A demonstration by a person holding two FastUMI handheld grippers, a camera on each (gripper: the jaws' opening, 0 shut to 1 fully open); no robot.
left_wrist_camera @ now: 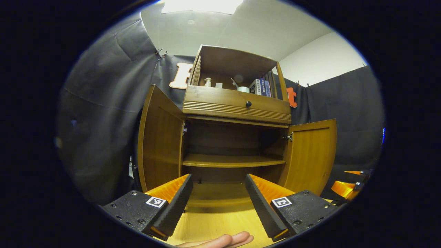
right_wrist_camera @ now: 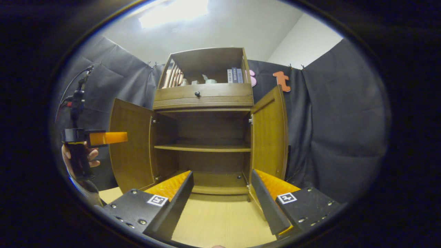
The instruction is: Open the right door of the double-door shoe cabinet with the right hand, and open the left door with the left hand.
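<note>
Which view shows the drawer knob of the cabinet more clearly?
The left gripper view shows it better: the drawer knob sits near the middle of the picture, large and dark against the drawer front. In the right gripper view the knob is smaller and farther off, though still plain to see.

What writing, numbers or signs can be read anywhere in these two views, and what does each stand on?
No text can be read.
Books on the top shelf of the shoe cabinet: spine print too small and blurred to read.
Pump bottle beside them: no legible label.
Square tags on the left tool, and likewise on the right tool: coded patterns, no words.
</note>
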